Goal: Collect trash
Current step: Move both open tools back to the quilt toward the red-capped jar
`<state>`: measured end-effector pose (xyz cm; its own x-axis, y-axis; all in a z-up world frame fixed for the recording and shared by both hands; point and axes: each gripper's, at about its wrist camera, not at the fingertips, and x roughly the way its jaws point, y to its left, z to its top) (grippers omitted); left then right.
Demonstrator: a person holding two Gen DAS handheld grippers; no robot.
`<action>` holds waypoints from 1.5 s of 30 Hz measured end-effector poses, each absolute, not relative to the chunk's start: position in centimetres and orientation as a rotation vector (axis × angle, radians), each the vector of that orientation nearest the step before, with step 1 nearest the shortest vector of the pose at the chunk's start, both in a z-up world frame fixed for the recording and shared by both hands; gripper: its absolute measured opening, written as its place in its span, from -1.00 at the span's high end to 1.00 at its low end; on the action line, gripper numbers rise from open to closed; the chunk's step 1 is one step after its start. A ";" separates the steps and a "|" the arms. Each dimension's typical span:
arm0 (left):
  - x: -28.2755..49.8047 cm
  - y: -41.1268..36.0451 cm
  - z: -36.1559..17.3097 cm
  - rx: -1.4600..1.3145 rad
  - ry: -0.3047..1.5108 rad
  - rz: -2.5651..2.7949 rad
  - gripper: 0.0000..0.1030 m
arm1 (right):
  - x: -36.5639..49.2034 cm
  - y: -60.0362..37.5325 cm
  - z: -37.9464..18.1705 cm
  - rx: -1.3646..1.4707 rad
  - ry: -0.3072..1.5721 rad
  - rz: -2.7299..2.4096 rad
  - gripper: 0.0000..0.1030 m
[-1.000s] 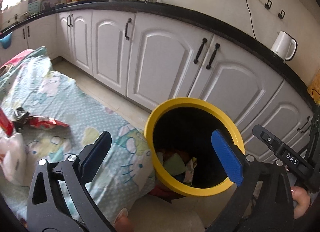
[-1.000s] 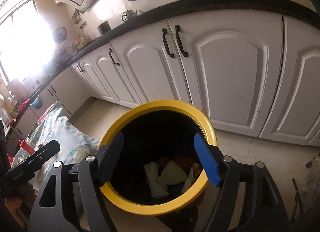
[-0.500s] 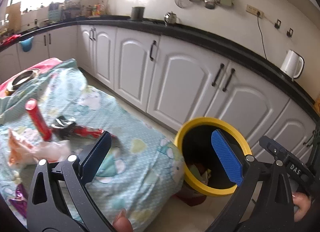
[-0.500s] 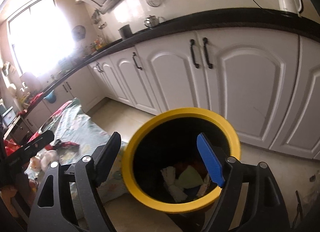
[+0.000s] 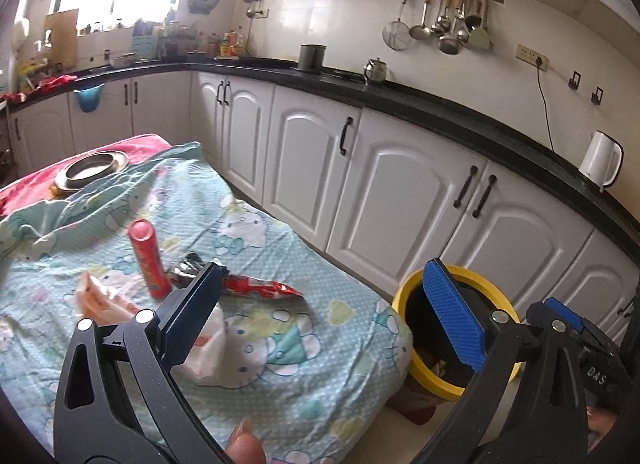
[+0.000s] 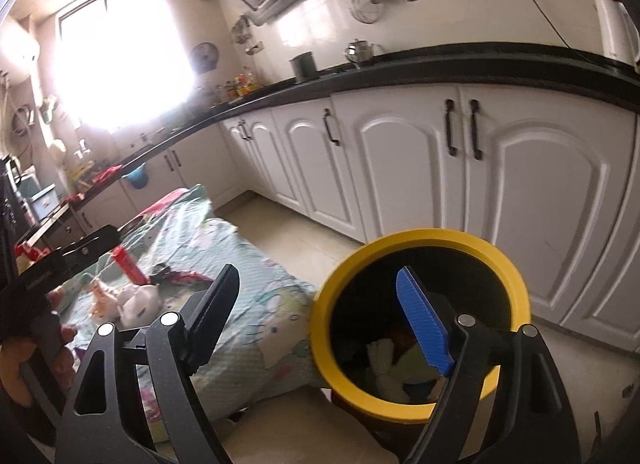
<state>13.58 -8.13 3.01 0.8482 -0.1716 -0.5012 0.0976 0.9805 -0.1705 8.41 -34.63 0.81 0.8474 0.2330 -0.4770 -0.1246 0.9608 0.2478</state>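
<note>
A yellow-rimmed bin [image 5: 404, 296] [image 6: 424, 240] stands on the floor beside a table with a light-blue cartoon cloth [image 5: 280, 248] [image 6: 248, 264]. Crumpled trash lies inside the bin [image 6: 384, 360]. On the cloth are a red tube [image 5: 148, 260] [image 6: 128, 264], a red foil wrapper [image 5: 260, 288] [image 6: 180, 275] and a white plastic bag [image 5: 212, 348] [image 6: 136, 300]. My left gripper [image 5: 320, 312] is open and empty above the table's near edge. My right gripper [image 6: 320, 312] is open and empty over the bin's left rim.
White cabinets [image 5: 400, 183] under a black counter [image 5: 440, 107] run behind the bin. A white kettle [image 5: 600, 159] stands on the counter. A metal plate [image 5: 92, 169] sits at the table's far end. Tiled floor [image 6: 304, 227] lies between table and cabinets.
Both grippers have pulled back and up from the bin and swung left. The table with its trash has come into view. Both stay open and empty.
</note>
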 end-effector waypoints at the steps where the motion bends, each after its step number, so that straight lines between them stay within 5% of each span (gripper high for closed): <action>1: 13.5 -7.8 3.1 -0.142 0.536 -0.135 -0.79 | 8.3 -34.2 0.9 0.206 0.526 0.199 -0.52; 40: 17.6 7.4 2.6 -0.186 0.629 0.068 -0.78 | 12.2 -13.4 -1.7 -0.105 0.684 0.700 -0.83; 45: 19.8 7.5 1.1 -0.165 0.696 0.032 -0.62 | 13.9 -11.2 -2.6 -0.108 0.716 0.725 -0.83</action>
